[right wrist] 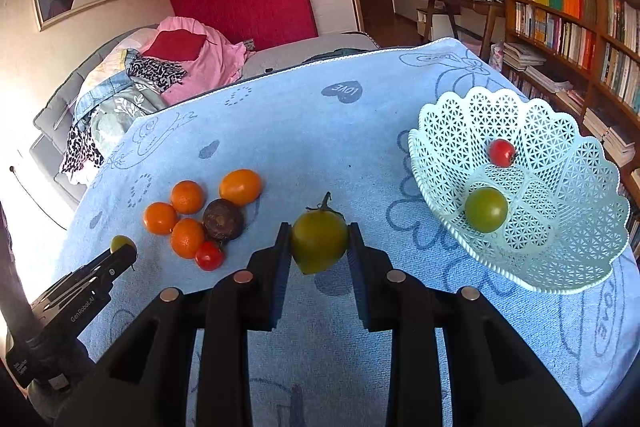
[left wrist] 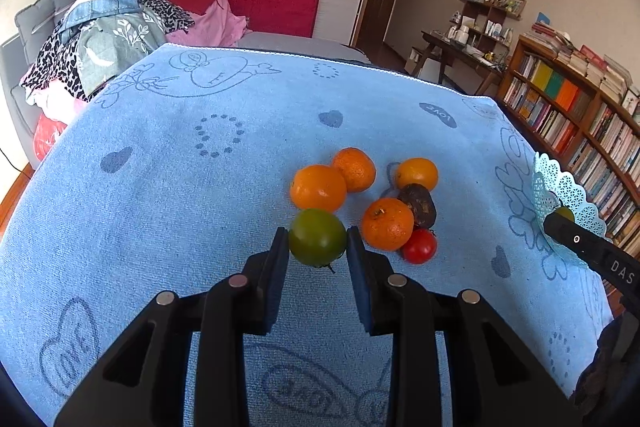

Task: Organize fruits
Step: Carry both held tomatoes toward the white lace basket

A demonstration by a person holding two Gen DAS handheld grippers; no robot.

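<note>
The left gripper (left wrist: 318, 239) was clamped on a green tomato (left wrist: 317, 237), with the loose fruit just ahead of its tips: four oranges (left wrist: 318, 187), a dark brown fruit (left wrist: 418, 205) and a red tomato (left wrist: 419, 246) on the blue towel (left wrist: 180, 187). The right gripper (right wrist: 319, 241) pinched a second green tomato (right wrist: 319, 241) (stem up). The white lattice basket (right wrist: 560, 227) lay ahead to its right, holding a green and a red tomato.

"GenRobot.AI" on left hand-held gripper (right wrist: 123, 245), "LOVE" on towel heart (right wrist: 342, 91)
</note>
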